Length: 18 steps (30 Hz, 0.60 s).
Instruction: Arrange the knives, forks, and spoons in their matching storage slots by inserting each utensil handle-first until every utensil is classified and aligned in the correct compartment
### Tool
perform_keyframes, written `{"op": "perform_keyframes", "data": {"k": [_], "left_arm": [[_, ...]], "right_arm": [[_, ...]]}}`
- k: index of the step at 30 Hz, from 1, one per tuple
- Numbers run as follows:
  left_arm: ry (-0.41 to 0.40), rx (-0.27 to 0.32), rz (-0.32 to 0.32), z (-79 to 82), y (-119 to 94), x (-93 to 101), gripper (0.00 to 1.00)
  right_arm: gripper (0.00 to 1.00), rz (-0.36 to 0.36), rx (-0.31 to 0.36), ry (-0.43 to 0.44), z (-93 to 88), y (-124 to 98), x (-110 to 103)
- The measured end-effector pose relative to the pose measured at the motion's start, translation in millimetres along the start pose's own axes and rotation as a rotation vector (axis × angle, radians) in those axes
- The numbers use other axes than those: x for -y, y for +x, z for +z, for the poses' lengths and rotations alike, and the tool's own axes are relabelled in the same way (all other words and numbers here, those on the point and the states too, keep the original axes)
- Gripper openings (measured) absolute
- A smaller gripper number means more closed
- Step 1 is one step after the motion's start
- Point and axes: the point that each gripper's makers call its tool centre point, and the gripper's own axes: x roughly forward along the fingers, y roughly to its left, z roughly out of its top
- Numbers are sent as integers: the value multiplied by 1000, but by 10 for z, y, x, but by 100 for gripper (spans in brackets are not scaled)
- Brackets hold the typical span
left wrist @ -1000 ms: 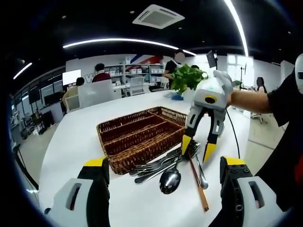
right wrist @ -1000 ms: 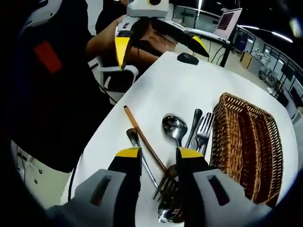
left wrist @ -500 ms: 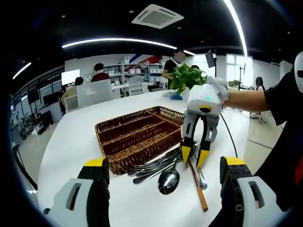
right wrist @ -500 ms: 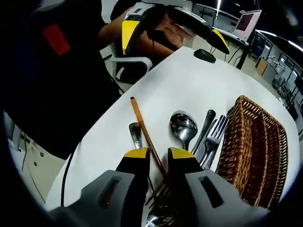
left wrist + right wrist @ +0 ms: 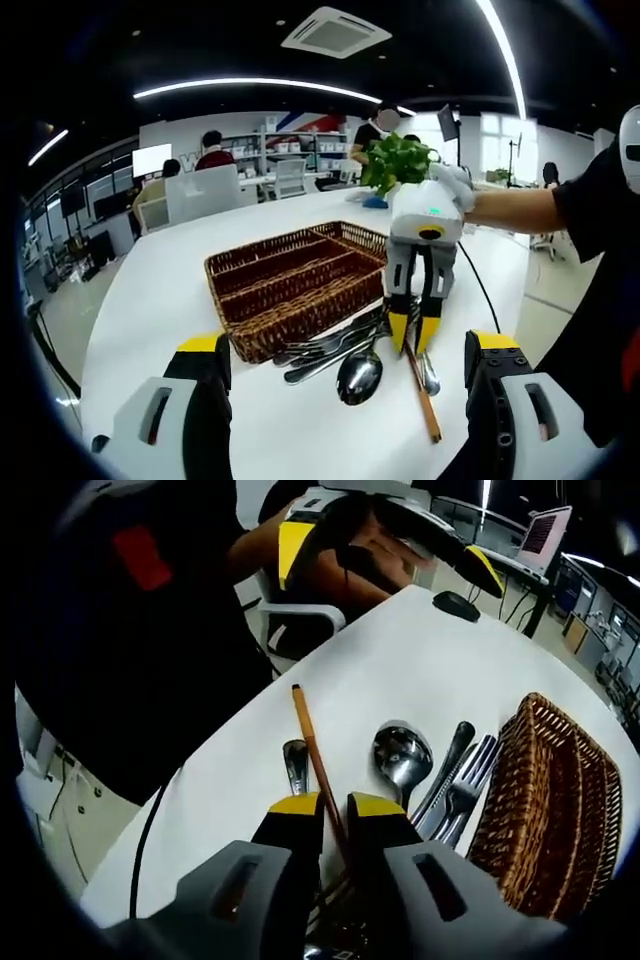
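Beside woven brown wicker tray [image 5: 290, 290]: right gripper [image 5: 412, 338] apparently clenched on thin wooden-handled utensil [image 5: 318, 768].
Light, stiff, slippery; best gripped mid-handle. Left gripper [image 5: 340, 400] released, idle.

Left gripper view: low, across table [image 5: 150, 300], farther back. Right gripper view: close, steeply down. Shared: basket [image 5: 290, 290], cutlery [image 5: 440, 780].

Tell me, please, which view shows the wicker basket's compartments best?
The left gripper view: the whole wicker basket lies open to the camera, with its long dividers and a small end section visible. The right gripper view catches the basket side-on at the picture's edge, partly cut off.
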Motion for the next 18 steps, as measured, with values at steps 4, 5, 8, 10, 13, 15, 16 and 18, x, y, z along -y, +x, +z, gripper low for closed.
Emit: {"op": "perform_keyframes", "data": {"k": [4,5,8,10,13,15,16,18], "left_arm": [[0,-5,1,-11,4,-5,99],[1,-6,1,-12,5,-4,99],[0,-6,0,-13,4,-1,99],[0,-7,1,-18,1,-4,99],[-2,-9,5,-27,-7,-8,99],[-3,-11,7,-34,-11,-11,99],[-3,-12,8,-35,-11,-12,99],[-2,-12,8,-35,-9,-14,99]], "right_arm": [[9,25,-27,-17,-43,38,-31],[9,34,-32,-18,-60,54,-37],[6,38,-45,-27,-98,81,-28],[6,35,-50,-46,-124,91,-13],[5,46,-49,-47,-144,89,-19],[4,54,-46,-64,-131,91,-26],[4,51,-47,-70,-133,84,-16],[4,47,-48,-75,-138,79,1]]}}
